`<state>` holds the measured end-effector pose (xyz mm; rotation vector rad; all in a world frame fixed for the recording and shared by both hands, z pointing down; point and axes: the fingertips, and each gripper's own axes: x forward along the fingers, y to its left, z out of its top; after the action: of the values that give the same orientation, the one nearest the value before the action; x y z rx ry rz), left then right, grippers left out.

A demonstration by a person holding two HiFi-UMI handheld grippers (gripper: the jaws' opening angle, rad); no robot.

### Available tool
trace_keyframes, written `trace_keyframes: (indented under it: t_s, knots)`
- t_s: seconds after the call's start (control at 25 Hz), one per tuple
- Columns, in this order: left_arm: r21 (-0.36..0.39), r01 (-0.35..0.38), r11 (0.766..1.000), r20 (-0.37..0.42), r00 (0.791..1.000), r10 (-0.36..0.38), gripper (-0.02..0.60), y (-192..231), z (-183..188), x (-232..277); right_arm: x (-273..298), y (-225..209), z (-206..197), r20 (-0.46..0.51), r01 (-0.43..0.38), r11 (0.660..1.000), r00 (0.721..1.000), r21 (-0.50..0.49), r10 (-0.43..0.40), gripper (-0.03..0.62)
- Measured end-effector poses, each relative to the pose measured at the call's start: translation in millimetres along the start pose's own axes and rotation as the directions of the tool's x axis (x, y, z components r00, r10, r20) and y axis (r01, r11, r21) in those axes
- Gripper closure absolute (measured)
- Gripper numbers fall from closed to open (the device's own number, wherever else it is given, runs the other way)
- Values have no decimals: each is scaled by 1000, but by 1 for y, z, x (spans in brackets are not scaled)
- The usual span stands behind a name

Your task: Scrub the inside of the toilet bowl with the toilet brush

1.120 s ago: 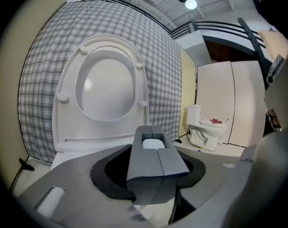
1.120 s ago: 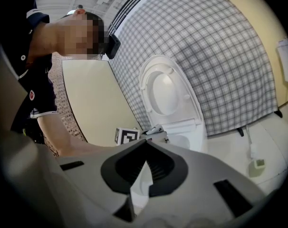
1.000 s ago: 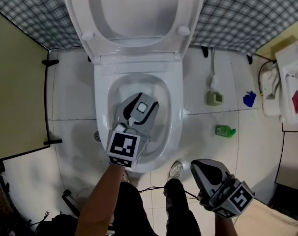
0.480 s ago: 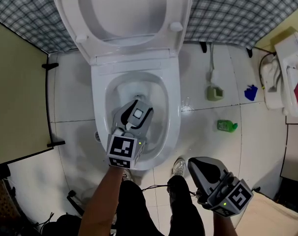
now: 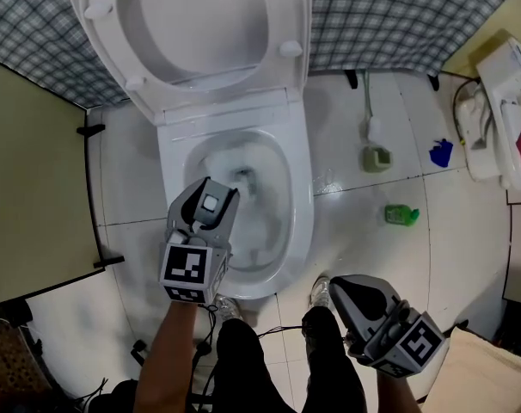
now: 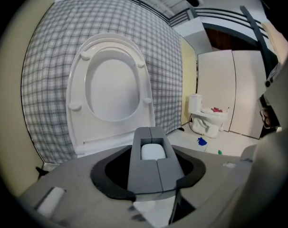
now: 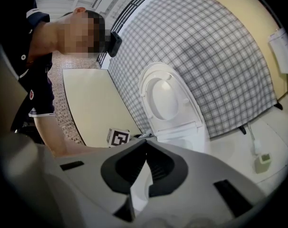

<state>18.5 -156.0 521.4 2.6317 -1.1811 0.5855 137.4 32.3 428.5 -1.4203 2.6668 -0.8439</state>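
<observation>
2 toilets: near toilet, far toilet. 2 grippers: left gripper, right gripper. 1 toilet brush, 1 green btl, 1 greenish holder, 1 blue obj.

Bathroom / toilet stall, seen from above. White ceramic toilet w/ oval white lid tipped up at 12 o'clock against a grey-and-white checked wall. Glossy white floor tiles w/ dark grout lines all round. At 3 o'clock of the bowl, on the floor: small grey-green holder, green plastic bottle, small blue item. Further out at 3 o'clock, a second, smaller white toilet. Flat beige partition panel at 9 o'clock closes off that side.
</observation>
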Motion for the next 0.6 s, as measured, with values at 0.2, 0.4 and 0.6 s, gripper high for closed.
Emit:
trace_keyframes:
  t_s: [0.2,0.4,0.6]
  knots:
    - [200,-51,978,-101,992,72,370,0,12,-2,-1,3,-2,11,-7,1000,1000,10,6,594]
    - [320,-37,947,-155,984,90,371,-12,-1,25,-2,2,-4,0,-2,1000,1000,7,2,594]
    - [283,-12,959,-221,972,77,374,-17,-31,49,-8,-5,-5,-13,19,1000,1000,-2,-19,594]
